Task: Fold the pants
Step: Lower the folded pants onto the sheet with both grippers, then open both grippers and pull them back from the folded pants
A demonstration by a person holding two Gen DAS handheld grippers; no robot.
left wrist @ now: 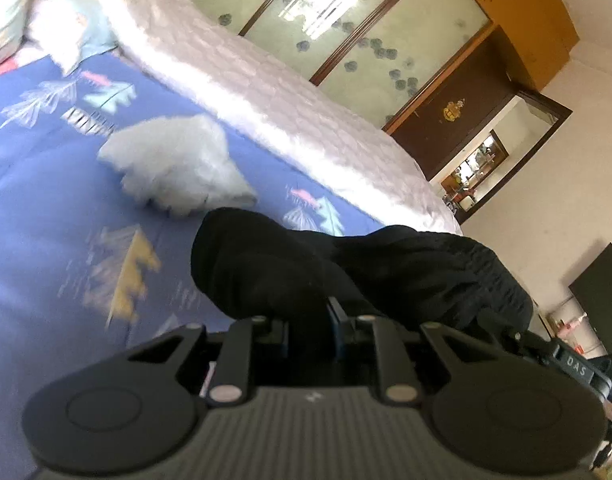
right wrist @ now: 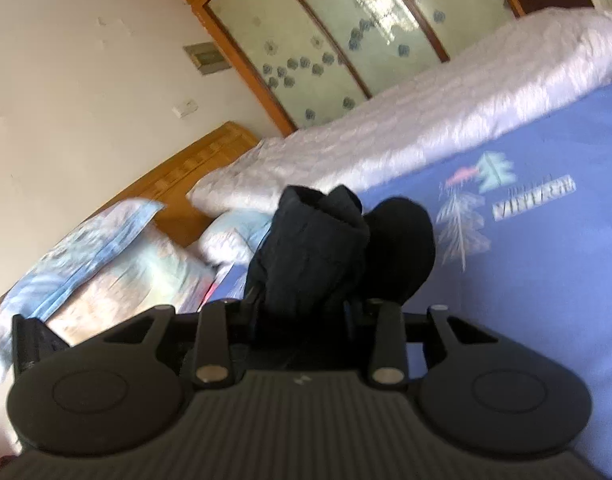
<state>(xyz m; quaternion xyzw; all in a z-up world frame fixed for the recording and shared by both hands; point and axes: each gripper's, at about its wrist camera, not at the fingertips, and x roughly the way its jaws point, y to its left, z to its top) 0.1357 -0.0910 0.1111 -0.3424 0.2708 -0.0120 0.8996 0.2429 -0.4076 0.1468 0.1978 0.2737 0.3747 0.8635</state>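
Note:
The black pants (left wrist: 346, 268) are bunched up and lifted above the blue bedsheet (left wrist: 46, 216). My left gripper (left wrist: 312, 320) is shut on the black fabric, which hides its fingertips. In the right wrist view the same black pants (right wrist: 326, 248) bulge up from my right gripper (right wrist: 306, 312), which is shut on them with its fingertips buried in the cloth. The blue sheet (right wrist: 546, 280) lies below and to the right. Both views are tilted and blurred.
A folded white-grey garment (left wrist: 174, 164) lies on the sheet beyond the left gripper. A pale quilt (left wrist: 266, 92) runs along the bed's far side. Pillows (right wrist: 106, 256) sit at the wooden headboard (right wrist: 194, 176). A wardrobe with patterned glass doors (left wrist: 346, 32) stands behind.

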